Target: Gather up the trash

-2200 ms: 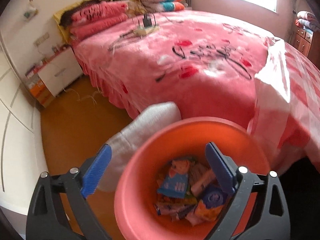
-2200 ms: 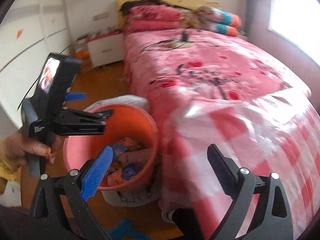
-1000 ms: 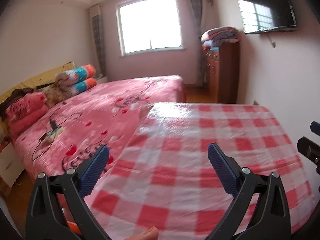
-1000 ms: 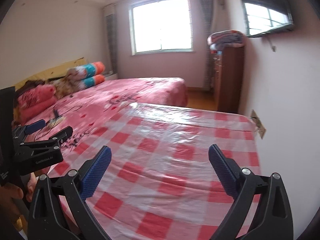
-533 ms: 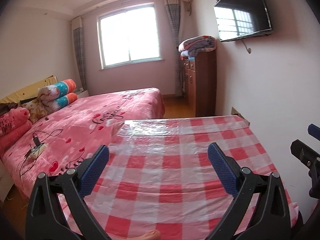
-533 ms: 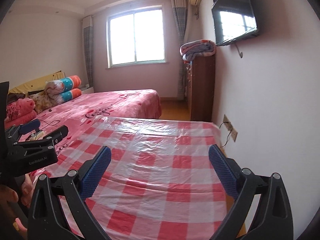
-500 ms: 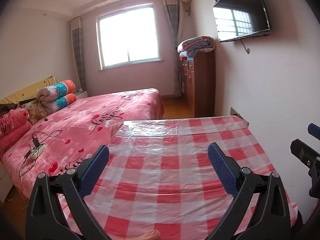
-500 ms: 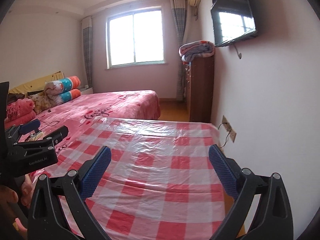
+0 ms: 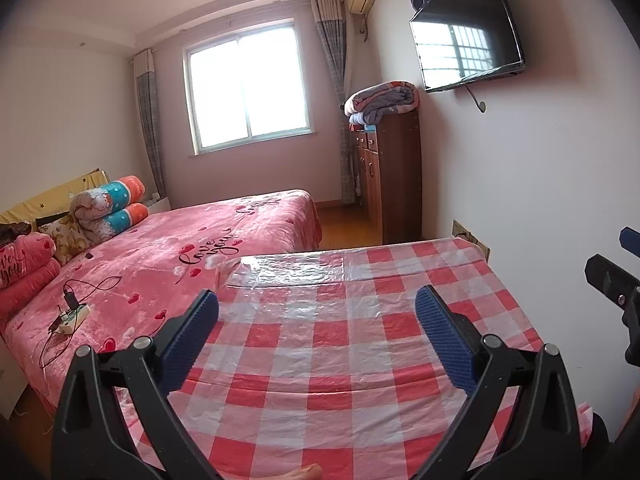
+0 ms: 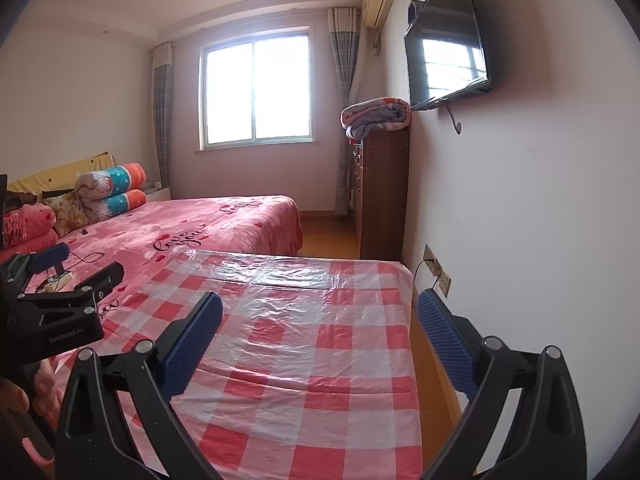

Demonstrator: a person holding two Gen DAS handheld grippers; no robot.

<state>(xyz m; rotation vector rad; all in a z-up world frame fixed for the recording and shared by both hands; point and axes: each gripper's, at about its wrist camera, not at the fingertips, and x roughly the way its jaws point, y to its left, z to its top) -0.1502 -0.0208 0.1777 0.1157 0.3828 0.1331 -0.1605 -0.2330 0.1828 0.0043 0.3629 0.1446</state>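
Note:
My left gripper (image 9: 318, 300) is open and empty, held above a table with a red and white checked plastic cloth (image 9: 320, 344). My right gripper (image 10: 320, 304) is open and empty over the same table (image 10: 312, 344), to the right of the left one. The left gripper also shows at the left of the right wrist view (image 10: 72, 272). Part of the right gripper shows at the right edge of the left wrist view (image 9: 616, 280). No trash and no bin show in either view.
A bed with a pink blanket (image 9: 192, 248) lies left of the table, with a power strip and cables (image 9: 72, 316) on it. A brown cabinet (image 9: 392, 176) stands by the right wall under a TV (image 9: 468, 28). A wall socket (image 10: 438, 270) is beside the table.
Both grippers swung up and right, away from the orange bin of wrappers on the floor, and now face the table and window. In the last half second they barely moved.

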